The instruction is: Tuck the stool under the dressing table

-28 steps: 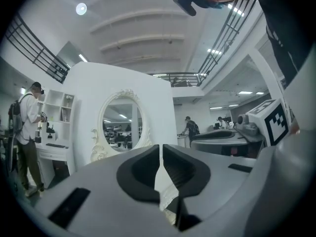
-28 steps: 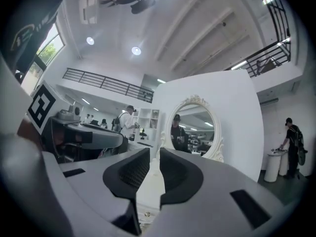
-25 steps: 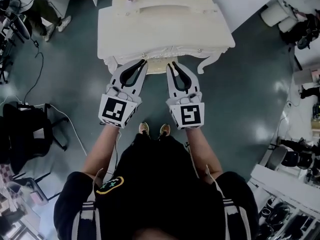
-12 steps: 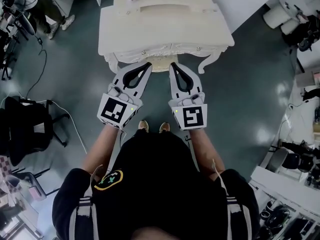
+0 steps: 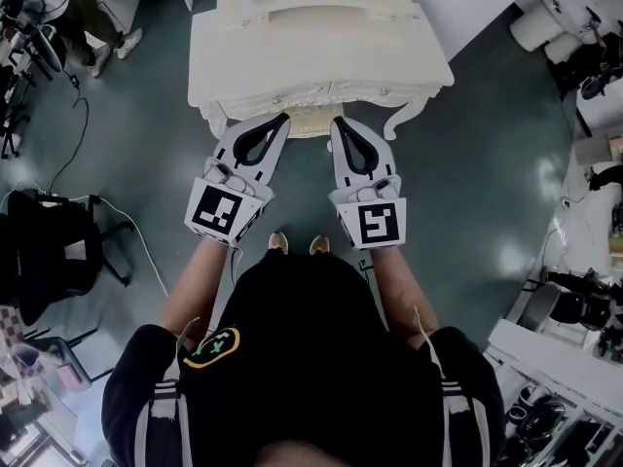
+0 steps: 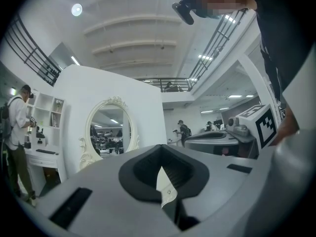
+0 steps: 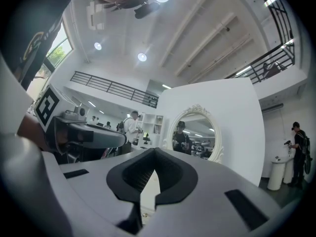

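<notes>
- Both forearms reach straight ahead from the body, side by side. Each hand holds its tool about level, aimed at the front edge of the dressing table [image 5: 321, 52].
- The left gripper [image 5: 282, 120] angles slightly inward to the right, and its tips end just at the table's carved front rail.
- The right gripper [image 5: 337, 123] runs nearly parallel to it, a little apart. Its tips sit at the same rail, beside the curved right front leg.
- The person's shoes [image 5: 296, 246] show on the dark floor [image 5: 487, 163], just behind the two marker cubes.
- Writing: each cube [image 5: 219, 212] bears only a black-and-white square pattern. An emblem with a yellow outline on the black shirt [image 5: 214, 348] is too small to read.
- Jaws, left: closed, tips meeting. Only the diamond-shaped hollow between the pads stays clear, with nothing gripped. A sliver of cream furniture shows through the gap.
- Jaws, right: likewise closed tip to tip and empty, with cream wood visible through the hollow.
- The stool [image 5: 311, 123] sits tucked under the table. From above, only a narrow cream strip of it shows between the two gripper tips.
- An oval mirror [image 6: 109, 132] in an ornate frame stands on the table, ahead of both grippers.
</notes>
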